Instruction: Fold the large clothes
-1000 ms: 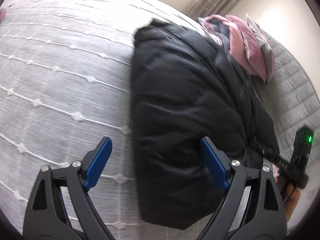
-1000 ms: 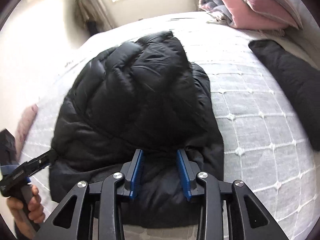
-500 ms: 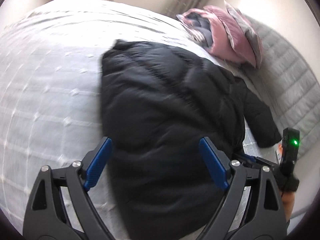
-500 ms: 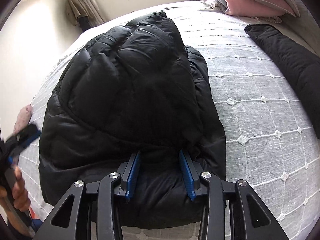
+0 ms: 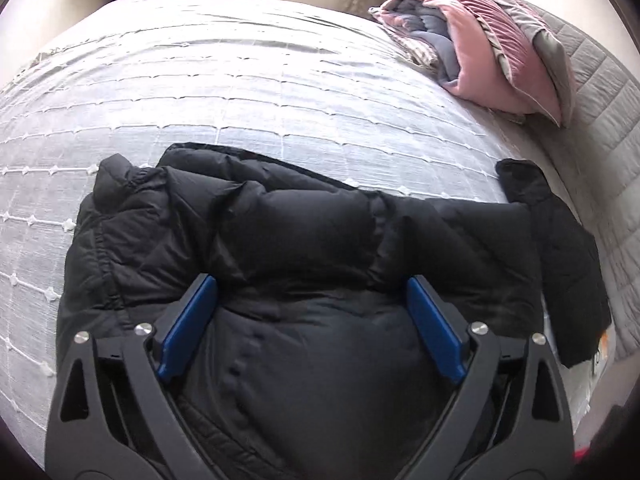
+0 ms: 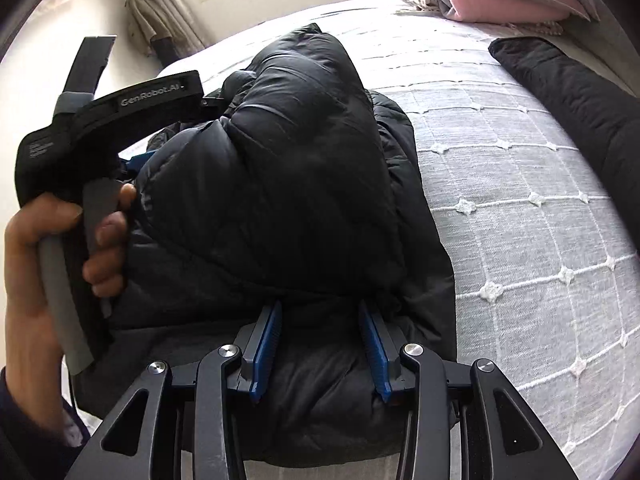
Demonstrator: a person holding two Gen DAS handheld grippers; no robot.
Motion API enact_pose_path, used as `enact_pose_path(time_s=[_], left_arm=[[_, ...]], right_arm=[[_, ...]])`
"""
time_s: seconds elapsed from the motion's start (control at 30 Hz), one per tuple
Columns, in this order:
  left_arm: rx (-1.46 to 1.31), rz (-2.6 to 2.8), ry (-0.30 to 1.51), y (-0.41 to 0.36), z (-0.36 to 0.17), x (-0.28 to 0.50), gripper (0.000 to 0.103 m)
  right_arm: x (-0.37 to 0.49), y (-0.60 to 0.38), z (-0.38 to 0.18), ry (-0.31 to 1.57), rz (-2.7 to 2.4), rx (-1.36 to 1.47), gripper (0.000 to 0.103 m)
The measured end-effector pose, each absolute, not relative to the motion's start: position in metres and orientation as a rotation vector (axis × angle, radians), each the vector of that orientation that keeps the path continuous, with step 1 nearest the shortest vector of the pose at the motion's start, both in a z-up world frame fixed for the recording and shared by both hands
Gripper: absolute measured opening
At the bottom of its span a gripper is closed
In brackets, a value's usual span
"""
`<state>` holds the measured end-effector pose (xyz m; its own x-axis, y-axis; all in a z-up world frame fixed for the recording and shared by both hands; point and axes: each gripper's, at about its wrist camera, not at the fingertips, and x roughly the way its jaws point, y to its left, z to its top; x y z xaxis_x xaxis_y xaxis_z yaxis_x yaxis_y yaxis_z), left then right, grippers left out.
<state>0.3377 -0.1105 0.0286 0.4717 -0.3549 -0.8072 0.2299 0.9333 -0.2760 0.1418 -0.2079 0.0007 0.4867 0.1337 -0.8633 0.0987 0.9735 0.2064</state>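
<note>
Both tools sit low over the jacket (image 5: pixel 304 248) on the bed (image 5: pixel 240 92). Left tool (image 5: pixel 312 312) has its blue pads spread wide, with padded fabric swelling up between them; the pads seem to press down on or straddle the jacket rather than pinch it, though contact at the tips is hard to judge. Right tool (image 6: pixel 320 332) has its pads narrower but still parted, a thick bulge of jacket filling the gap between them. I read this as a loose clamp on a fat fold, yet I cannot tell whether it truly grips or merely rests against the fabric.

Ahead of the right tool the jacket lies as a compact bundle: a puffy upper layer doubled over a flatter lower layer, its edges roughly stacked. To the left of that tool, a hand (image 6: pixel 52 248) holds the other tool's handle, just beside the bundle's edge. In the left view the jacket spreads directly ahead, with a cuffed end poking up at the far left.

Judging by this, the main folds look done; what seems left is flattening the springy top layer and squaring the edges, perhaps one more fold.

A second dark garment (image 6: pixel 568 92) lies well to the right of the right tool, apparently unfolded, so more work likely remains. Pink bedding (image 5: pixel 480 48) is piled far ahead.
</note>
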Motion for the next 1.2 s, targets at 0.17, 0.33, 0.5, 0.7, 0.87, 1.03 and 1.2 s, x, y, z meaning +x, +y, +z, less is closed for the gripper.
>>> enact_pose_path(time_s=[0.17,0.33,0.5,0.7,0.87,1.03,1.2], left_arm=[[-0.140,-0.374,1.027,-0.100,0.041,0.328,0.095],[-0.316,-0.438,1.017,-0.028,0.060,0.276,0.095],[-0.448,-0.391,1.094,0.047,0.031,0.218,0.095],[-0.536,-0.483,1.130,0.069,0.004,0.181,0.095],[-0.627,-0.534,1.191,0.062,-0.014,0.174,0.095],[-0.622,-0.558,1.191,0.050,-0.016,0.169,0.095],[-0.663,-0.473,1.205,0.047,-0.022,0.159,0.095]], right_arm=[[0.144,-0.207,-0.004,1.080,0.040,0.243,0.041],[0.129,-0.208,0.007,1.050,0.060,0.258,0.050],[0.122,-0.226,0.019,1.014,0.077,0.374,0.058],[0.103,-0.248,0.018,0.994,-0.070,0.430,0.090],[0.093,-0.268,-0.017,1.070,-0.061,0.667,0.090],[0.093,-0.282,-0.047,1.088,-0.018,0.886,0.090],[0.095,-0.278,-0.052,1.091,-0.018,0.878,0.091]])
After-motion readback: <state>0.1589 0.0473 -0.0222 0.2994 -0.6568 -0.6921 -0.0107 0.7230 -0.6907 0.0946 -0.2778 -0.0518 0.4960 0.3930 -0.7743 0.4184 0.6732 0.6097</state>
